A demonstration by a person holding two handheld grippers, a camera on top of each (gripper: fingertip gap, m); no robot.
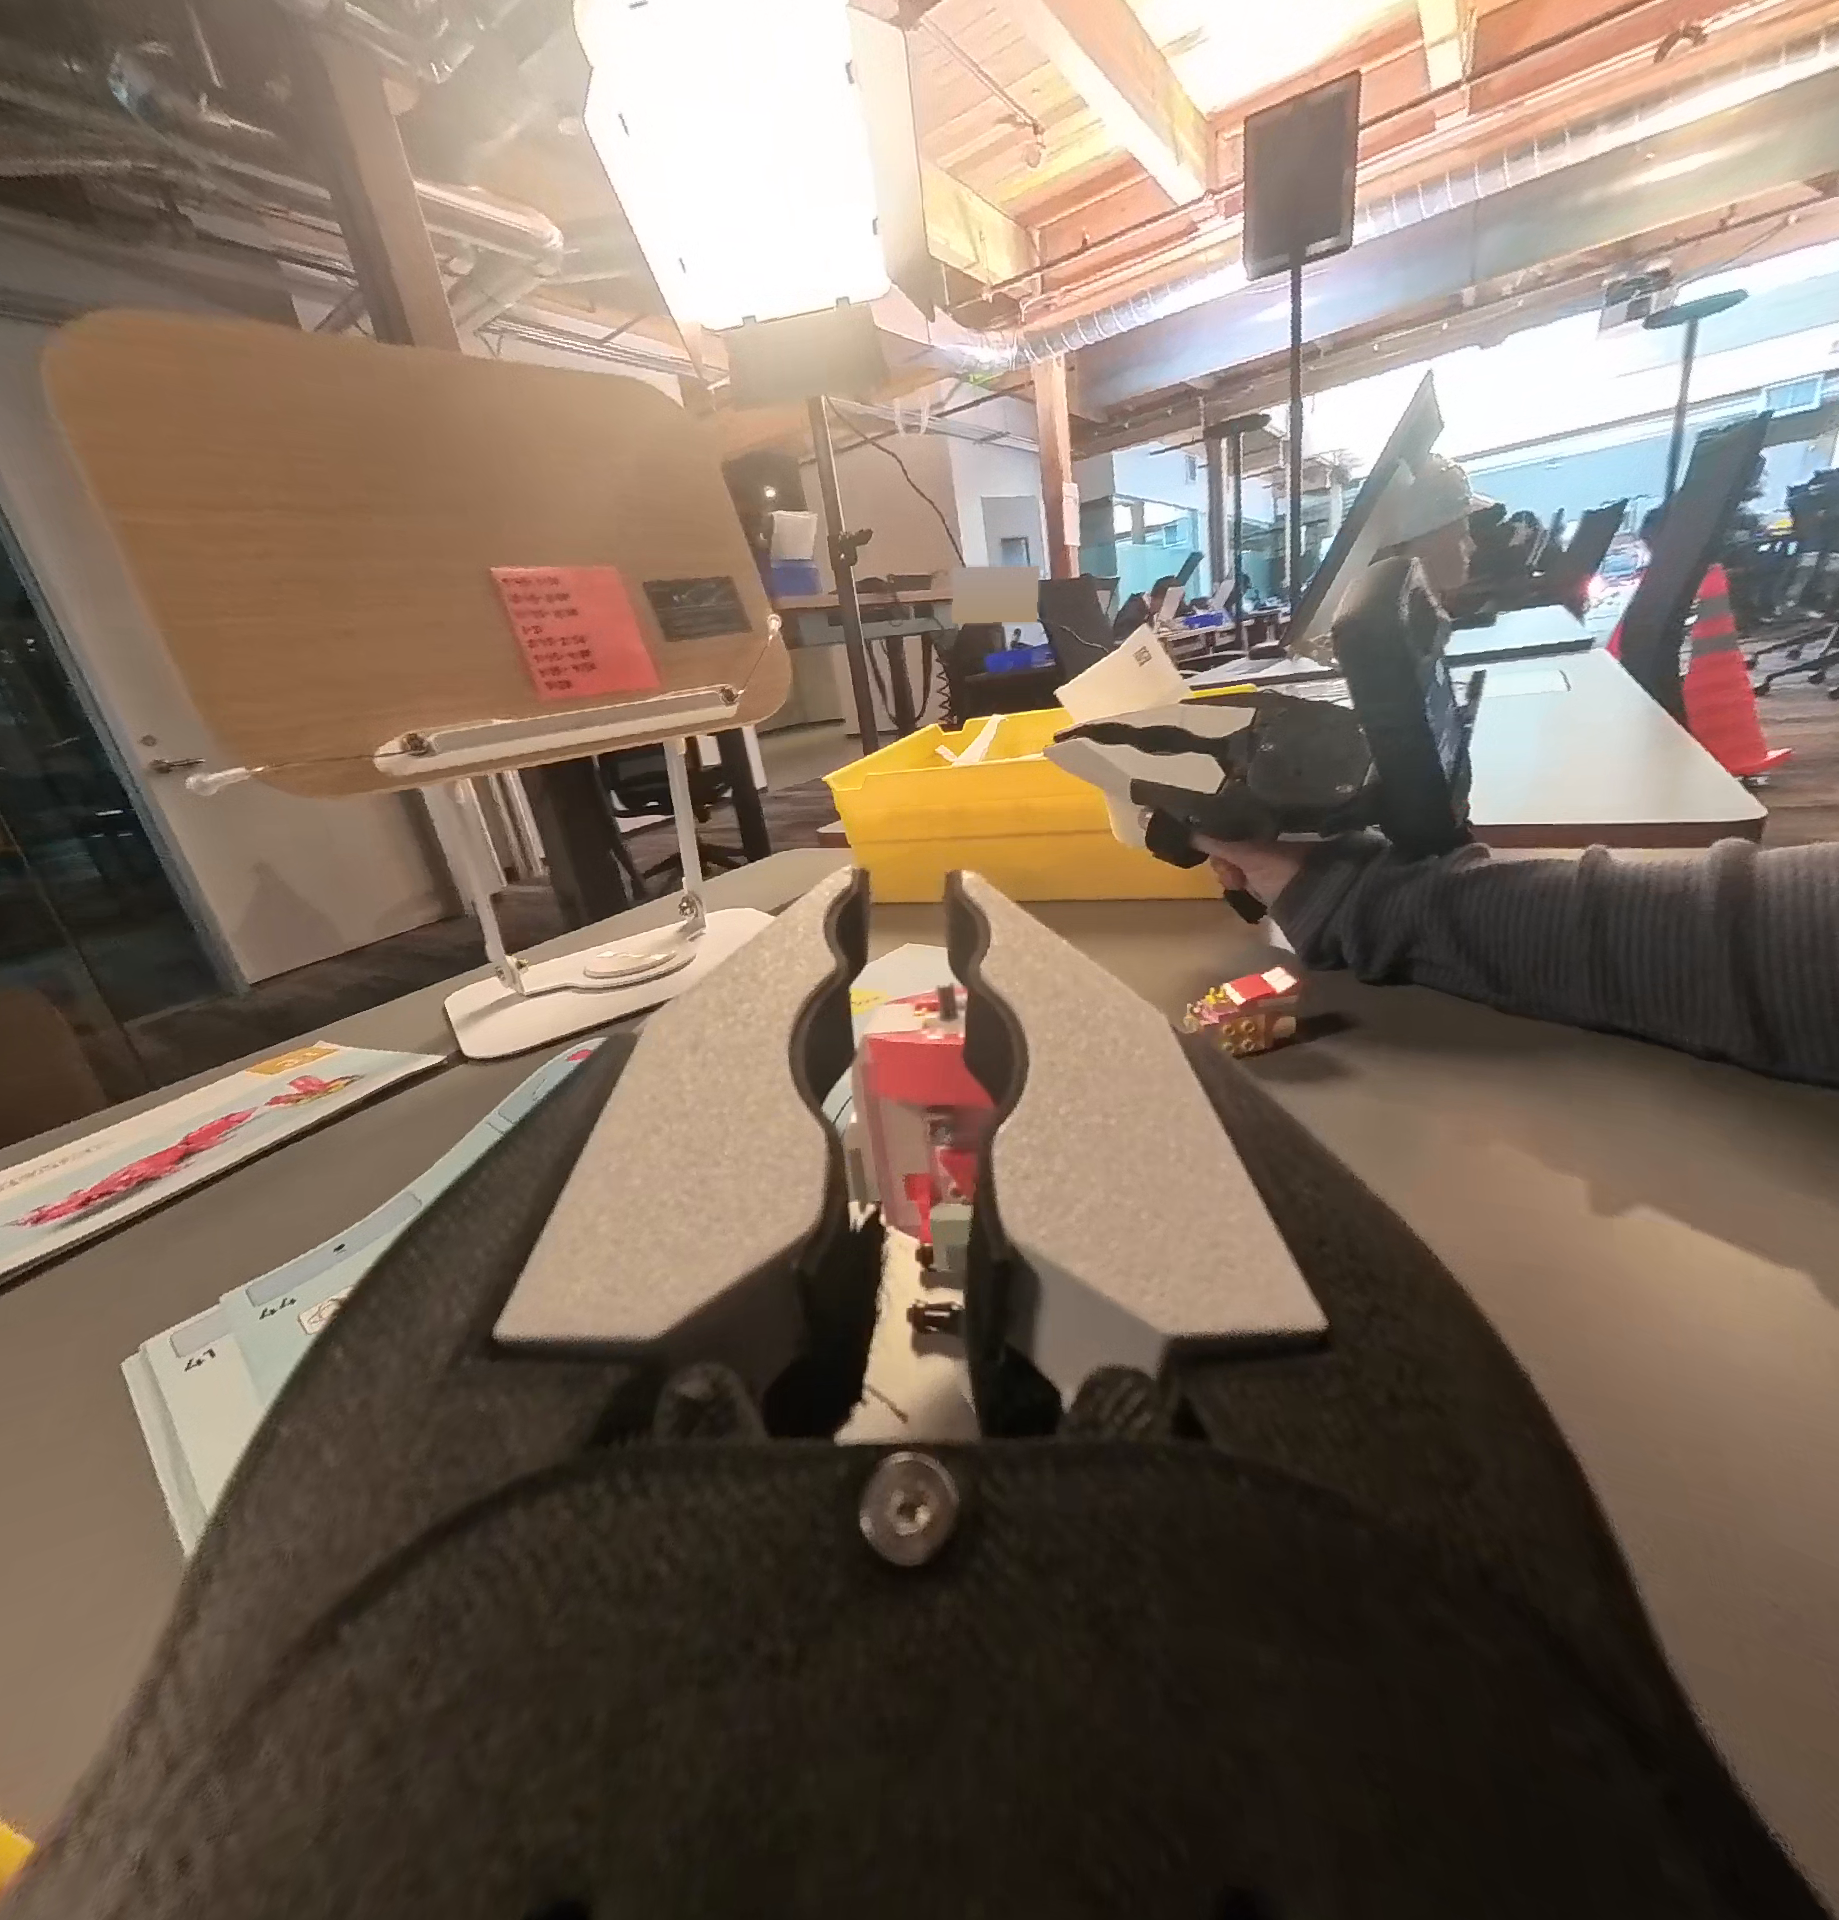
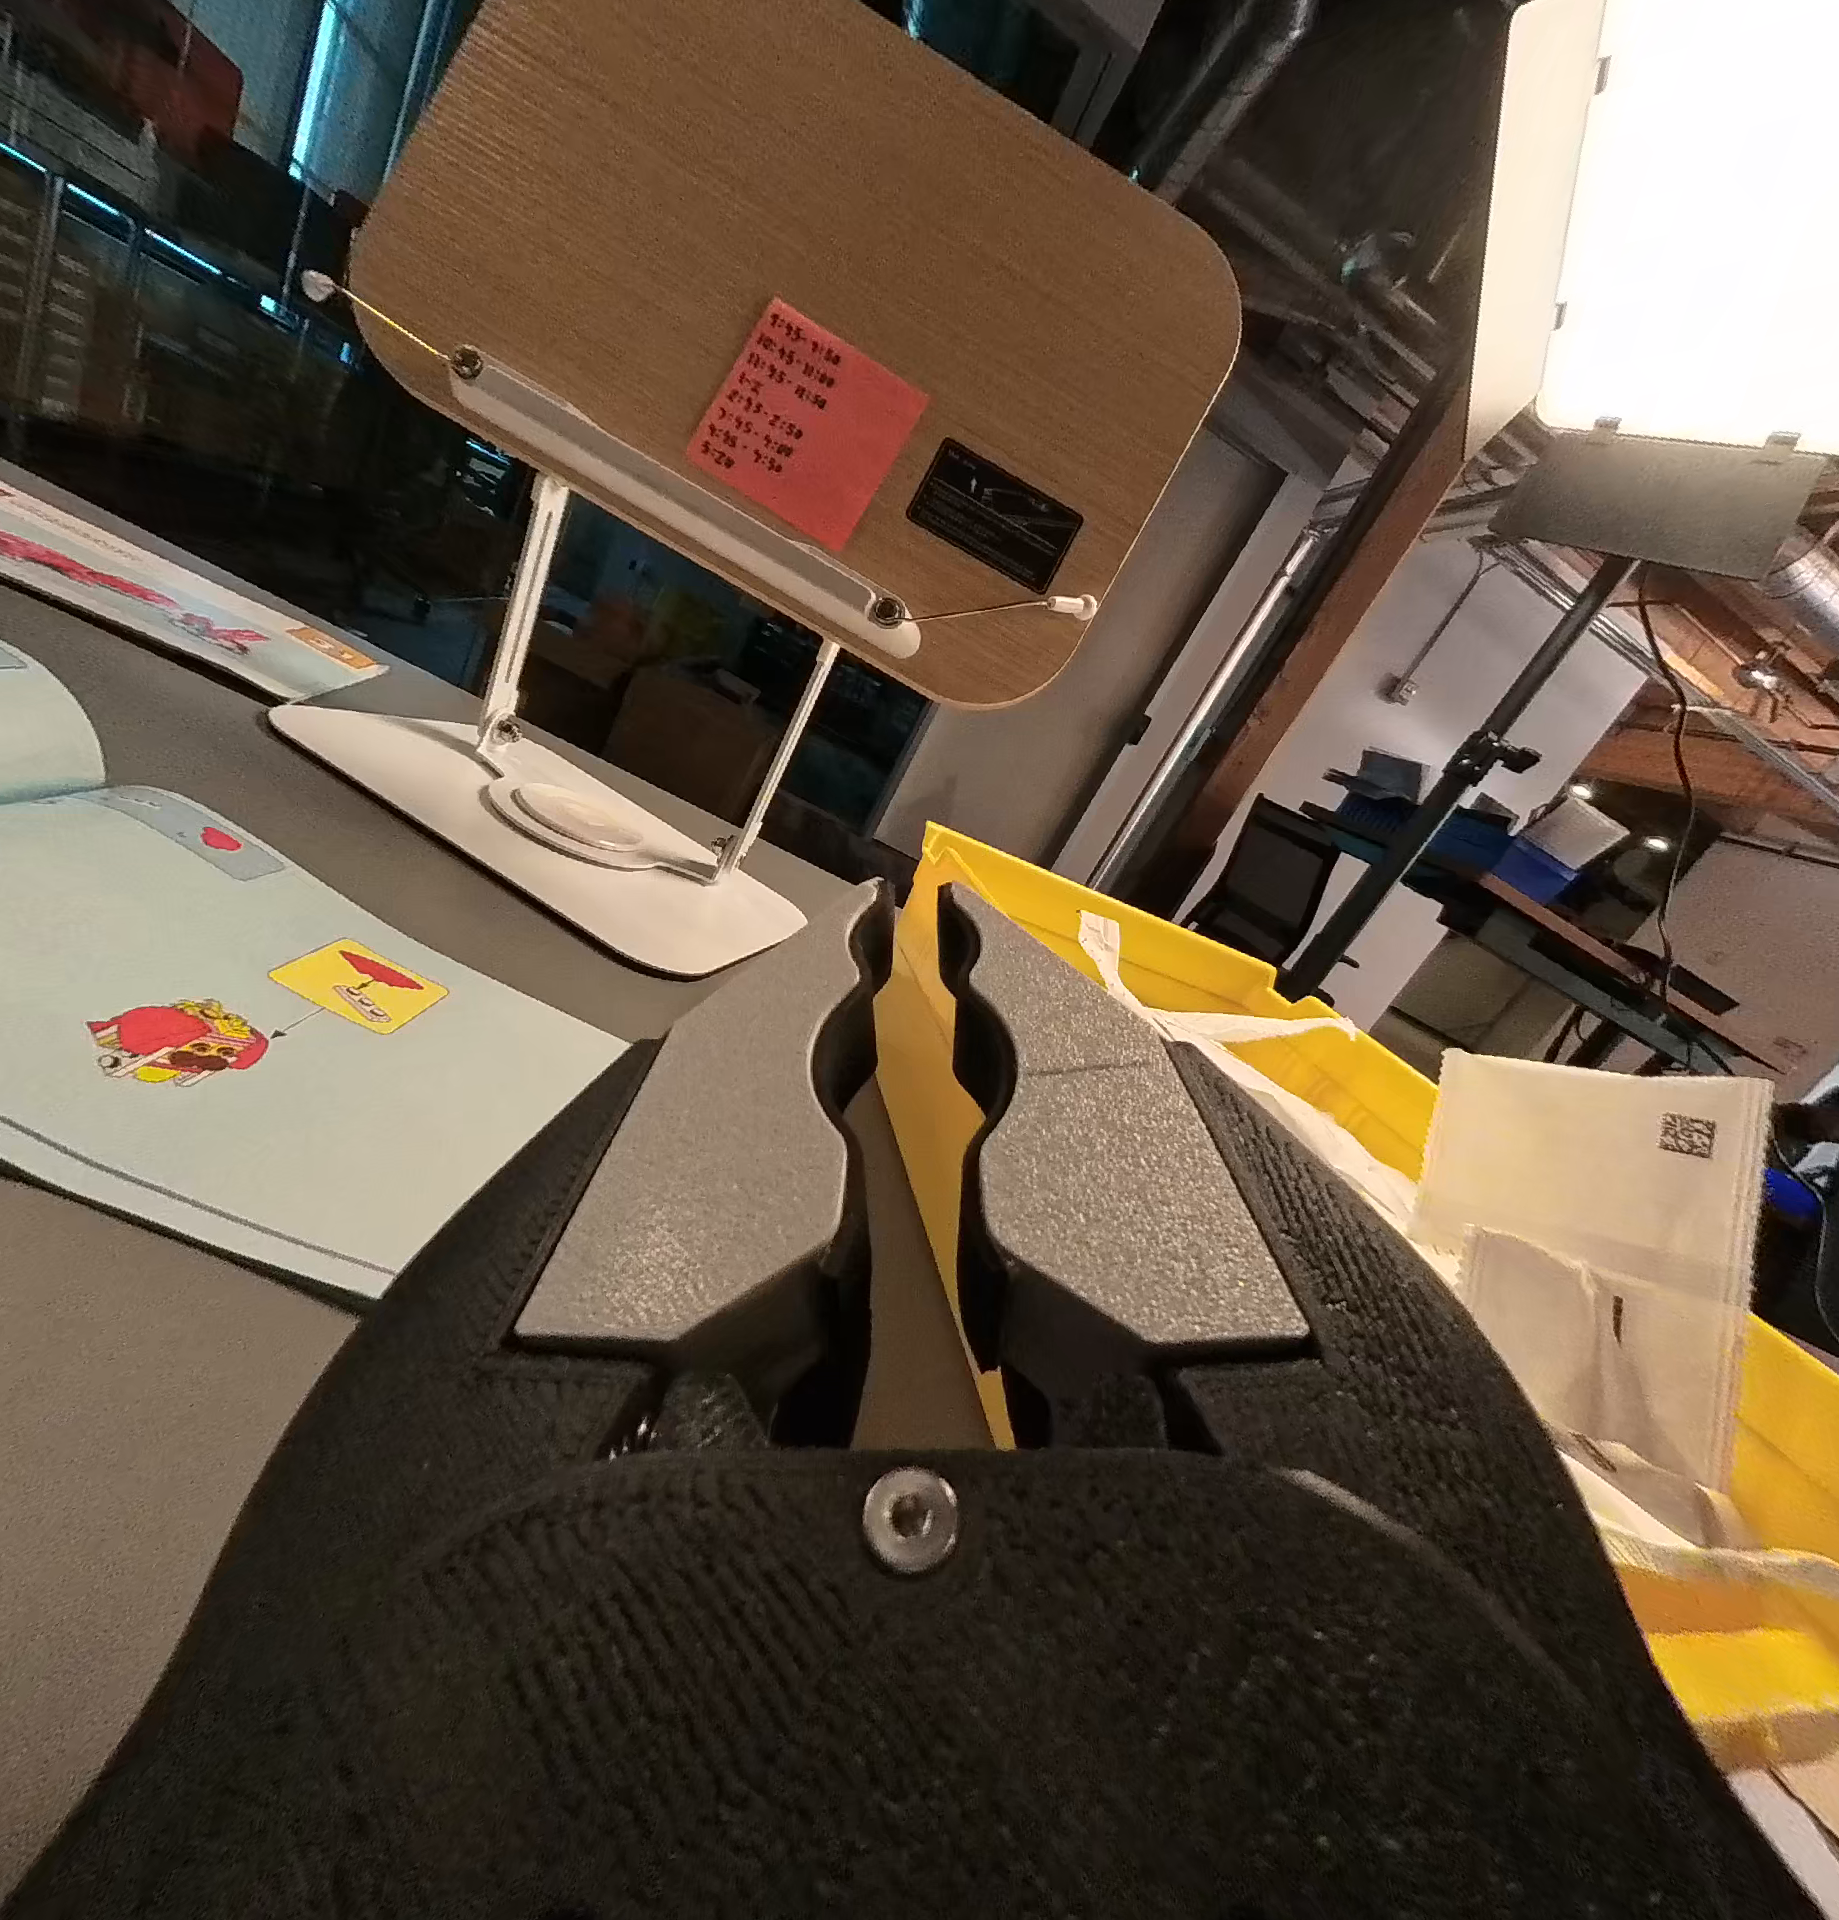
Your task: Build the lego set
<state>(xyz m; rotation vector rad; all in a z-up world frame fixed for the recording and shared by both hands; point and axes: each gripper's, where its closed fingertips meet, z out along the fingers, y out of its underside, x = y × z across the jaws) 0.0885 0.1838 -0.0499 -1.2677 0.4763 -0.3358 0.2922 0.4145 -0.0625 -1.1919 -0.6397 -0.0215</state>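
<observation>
the left gripper (image 1: 904, 894) had a red and grey brick model (image 1: 920, 1117) between its fingers (image 1: 686, 1122), well back from the tips, with the jaws only slightly parted and the model's sides against the inner faces. the tips themselves stood apart with nothing between them. held that far back on stepped faces, the model could twist or shed a small part if the squeeze shifted, and a loose piece would drop onto the open instruction booklet (image 1: 302, 1320) lying just below on the grey table (image 1: 1517, 1299).

a second small brick assembly (image 1: 1242, 1003) sat on the table to the right, close under the person's sleeve (image 1: 1621, 935); a lowered forearm could knock it.

the right gripper (image 2: 913, 904) was held up beside the yellow bin (image 2: 1341, 1049), jaws almost closed and nothing visibly between them. in the left wrist view a white paper packet (image 1: 1117, 675) showed just behind its tips, and whether it touched them could not be told. its fingers pointed at the bin's rim, so a forward push could shove the bin. farther back stood a wooden book stand (image 2: 790, 312) on its white base, well apart from both grippers.
</observation>
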